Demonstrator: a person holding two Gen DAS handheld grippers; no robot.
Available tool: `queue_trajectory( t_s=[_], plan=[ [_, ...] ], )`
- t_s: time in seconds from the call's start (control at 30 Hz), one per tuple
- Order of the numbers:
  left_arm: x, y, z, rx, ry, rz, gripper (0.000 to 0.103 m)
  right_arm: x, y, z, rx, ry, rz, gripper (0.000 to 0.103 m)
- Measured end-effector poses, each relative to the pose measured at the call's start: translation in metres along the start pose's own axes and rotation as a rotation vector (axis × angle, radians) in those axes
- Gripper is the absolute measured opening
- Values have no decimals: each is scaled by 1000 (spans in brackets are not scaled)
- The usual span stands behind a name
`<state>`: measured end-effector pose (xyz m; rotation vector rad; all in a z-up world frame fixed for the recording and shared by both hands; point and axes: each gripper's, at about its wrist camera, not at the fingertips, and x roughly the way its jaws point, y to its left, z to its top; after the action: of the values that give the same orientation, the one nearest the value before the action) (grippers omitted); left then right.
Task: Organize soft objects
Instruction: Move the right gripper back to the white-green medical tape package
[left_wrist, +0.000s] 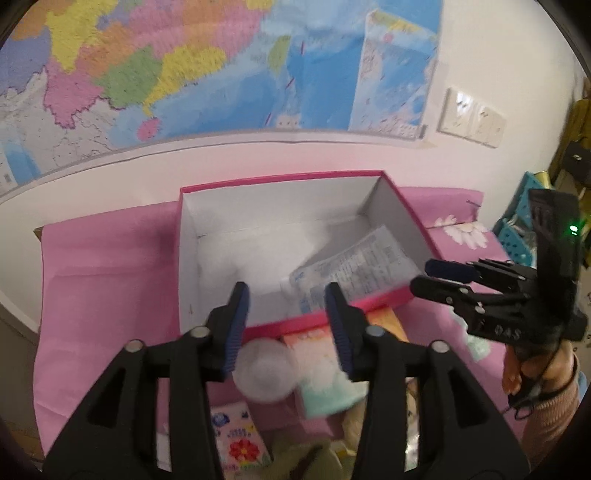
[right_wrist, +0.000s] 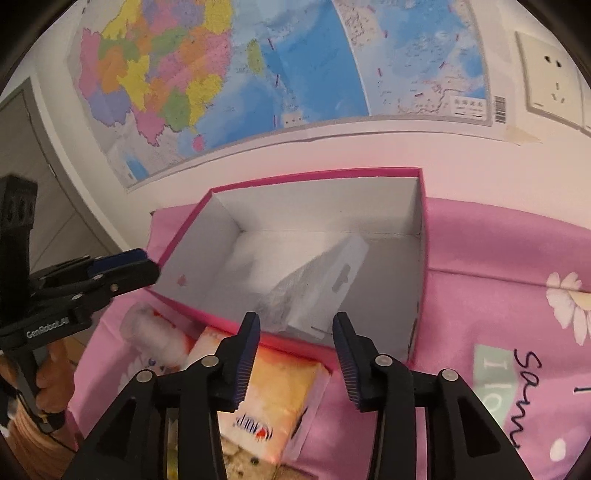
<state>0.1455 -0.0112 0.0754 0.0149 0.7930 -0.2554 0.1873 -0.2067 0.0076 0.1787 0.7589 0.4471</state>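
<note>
A pink box (left_wrist: 280, 186) with a white inside stands open on the pink cloth; it also shows in the right wrist view (right_wrist: 317, 176). A clear plastic pack (left_wrist: 351, 266) leans in its right part, also visible in the right wrist view (right_wrist: 314, 288). My left gripper (left_wrist: 288, 328) is open and empty above the box's near wall. Below it lie a white fluffy roll (left_wrist: 264, 373) and an orange-and-mint tissue pack (left_wrist: 321, 369). My right gripper (right_wrist: 295, 354) is open and empty above the orange tissue pack (right_wrist: 273, 398). Each gripper shows in the other's view (left_wrist: 443, 277) (right_wrist: 125, 269).
A flower-print pack (left_wrist: 240, 439) and beige soft things (left_wrist: 354, 424) lie near the front. A map (right_wrist: 258, 66) hangs on the wall behind. Blue crates (left_wrist: 517, 229) stand to the right. The cloth (right_wrist: 498, 295) has daisies and lettering on its right.
</note>
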Motion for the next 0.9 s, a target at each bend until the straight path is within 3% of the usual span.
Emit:
queue_trajectory(
  t_s=[0.2, 0.37, 0.57, 0.7, 0.9],
  plan=[
    [-32, 1, -24, -6, -38, -42, 52, -18, 7, -7, -42, -22, -7, 57],
    [-44, 1, -42, -1, -36, -51, 52, -20, -1, -12, 4, -21, 13, 57],
    [-54, 1, -71, -6, -12, -81, 52, -41, 12, -29, -24, -38, 121, 57],
    [-57, -8, -92, 9, 12, -126, 52, -59, 20, -47, -46, -32, 183, 58],
    [-49, -39, -122, 59, 80, -226, 52, -73, 24, -87, -74, 30, 186, 58]
  ],
)
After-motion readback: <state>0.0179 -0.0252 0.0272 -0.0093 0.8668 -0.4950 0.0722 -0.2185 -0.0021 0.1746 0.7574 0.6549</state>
